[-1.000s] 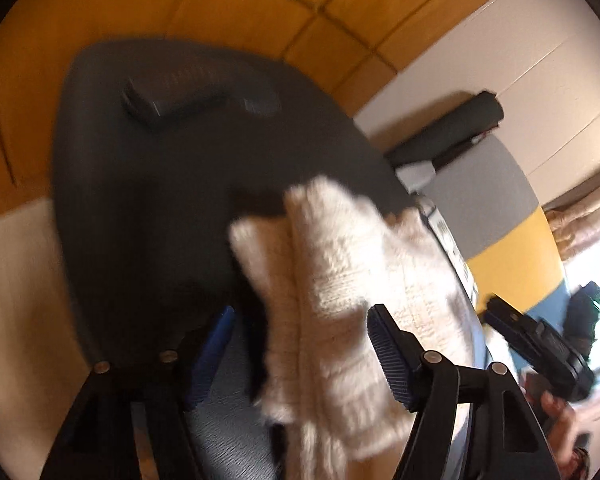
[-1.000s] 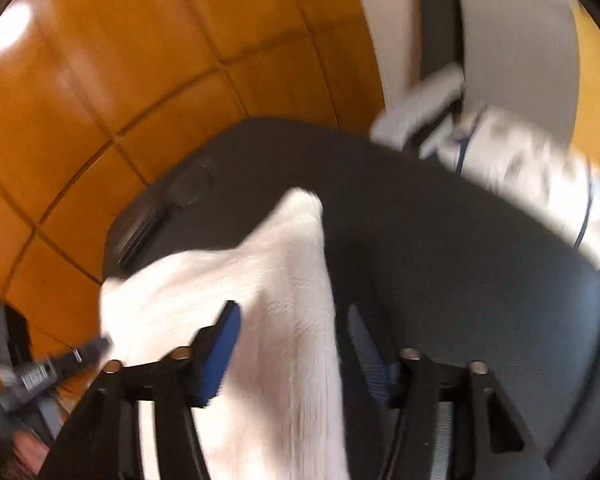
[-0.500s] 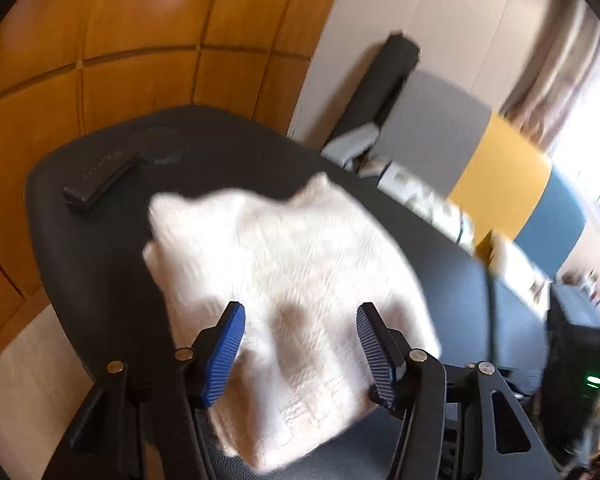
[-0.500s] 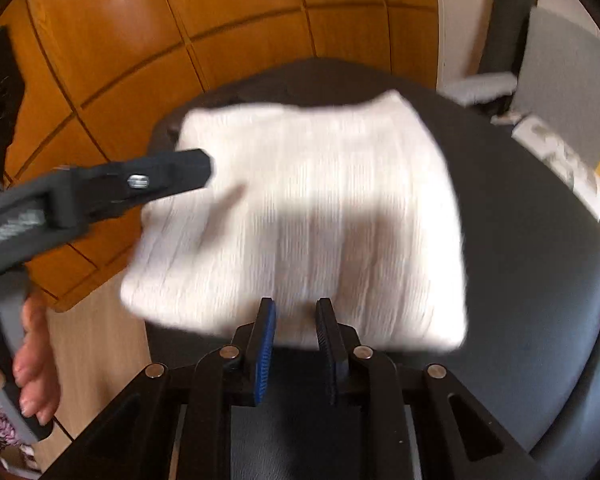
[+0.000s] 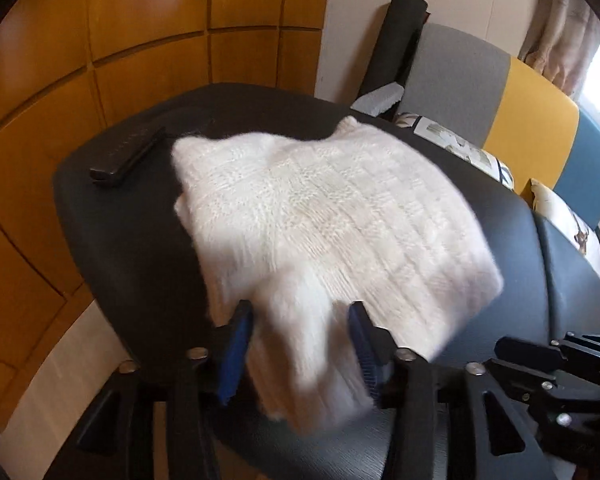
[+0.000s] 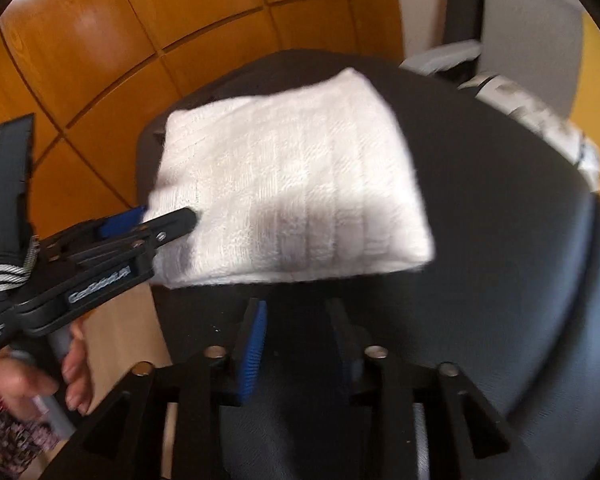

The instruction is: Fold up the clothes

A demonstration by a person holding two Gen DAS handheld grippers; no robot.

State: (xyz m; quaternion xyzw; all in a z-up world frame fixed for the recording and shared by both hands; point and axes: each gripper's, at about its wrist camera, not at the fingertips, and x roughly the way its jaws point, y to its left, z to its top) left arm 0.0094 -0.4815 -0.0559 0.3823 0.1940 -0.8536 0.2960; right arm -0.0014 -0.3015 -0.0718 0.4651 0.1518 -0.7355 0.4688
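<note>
- Left claw (image 5: 300, 354) was opening, my white sweater (image 5: 324, 216) fold between its pads.
- Right claw (image 6: 296, 344) was opening, empty, above the dark seat (image 6: 500, 240).

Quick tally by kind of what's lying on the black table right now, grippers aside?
White knitted garment, folded: 1
Black remote-like bar, beyond the garment's far left corner: 1
Total: 2 things on the black table
</note>
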